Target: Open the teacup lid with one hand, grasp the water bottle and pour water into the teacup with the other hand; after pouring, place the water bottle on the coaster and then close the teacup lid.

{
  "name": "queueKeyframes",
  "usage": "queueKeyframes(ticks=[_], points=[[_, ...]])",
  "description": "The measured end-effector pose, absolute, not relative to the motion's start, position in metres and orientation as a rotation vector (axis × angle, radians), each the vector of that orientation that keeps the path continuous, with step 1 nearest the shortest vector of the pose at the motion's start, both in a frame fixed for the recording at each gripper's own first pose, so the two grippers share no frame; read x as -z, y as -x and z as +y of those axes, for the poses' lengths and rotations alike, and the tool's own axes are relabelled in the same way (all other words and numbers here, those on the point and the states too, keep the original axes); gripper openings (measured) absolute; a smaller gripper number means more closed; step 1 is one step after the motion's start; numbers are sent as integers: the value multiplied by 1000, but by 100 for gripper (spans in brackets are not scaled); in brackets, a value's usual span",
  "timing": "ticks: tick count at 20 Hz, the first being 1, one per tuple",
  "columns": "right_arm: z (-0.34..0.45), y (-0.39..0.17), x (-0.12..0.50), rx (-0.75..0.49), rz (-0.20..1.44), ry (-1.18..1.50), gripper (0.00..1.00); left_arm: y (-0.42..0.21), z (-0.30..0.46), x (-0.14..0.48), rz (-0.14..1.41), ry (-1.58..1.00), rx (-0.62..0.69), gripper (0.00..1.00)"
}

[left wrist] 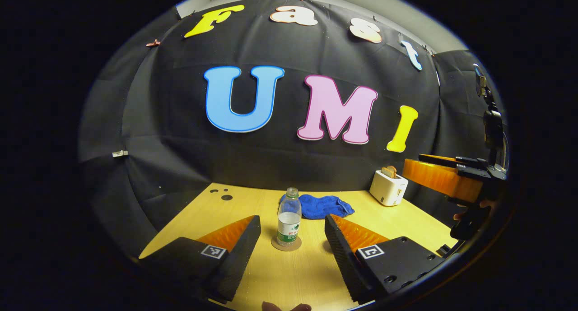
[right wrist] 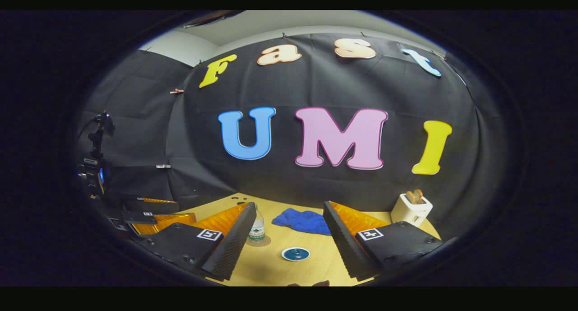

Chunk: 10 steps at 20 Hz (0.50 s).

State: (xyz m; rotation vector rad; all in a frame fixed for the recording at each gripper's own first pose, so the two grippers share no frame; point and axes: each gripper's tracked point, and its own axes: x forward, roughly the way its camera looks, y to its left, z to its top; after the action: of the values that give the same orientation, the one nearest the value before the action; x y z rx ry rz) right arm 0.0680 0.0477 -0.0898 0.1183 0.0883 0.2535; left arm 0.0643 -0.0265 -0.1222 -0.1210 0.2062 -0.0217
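Two grippers spread, holding nothing — left gripper [left wrist: 292, 239] faces water bottle [left wrist: 289, 217] standing on coaster [left wrist: 286, 245] | right gripper [right wrist: 285, 239] above lidded teacup [right wrist: 295, 254] on desk [right wrist: 271, 266] | risk: we judge the uncapped bottle tips if clipped — lid may slip.

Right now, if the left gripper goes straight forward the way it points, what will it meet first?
Most likely the water bottle, which stands upright on its coaster between the open left gripper fingers. The blue cloth lies behind it. Depth is uncertain.
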Motion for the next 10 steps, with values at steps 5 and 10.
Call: queueKeyframes(ticks=[5,10], points=[[39,-30,51,-215,68,-98,94,-37,-13,85,179,101,37,90],[40,4,52,-162,97,-109,95,-19,-8,75,166,78,42,90]])
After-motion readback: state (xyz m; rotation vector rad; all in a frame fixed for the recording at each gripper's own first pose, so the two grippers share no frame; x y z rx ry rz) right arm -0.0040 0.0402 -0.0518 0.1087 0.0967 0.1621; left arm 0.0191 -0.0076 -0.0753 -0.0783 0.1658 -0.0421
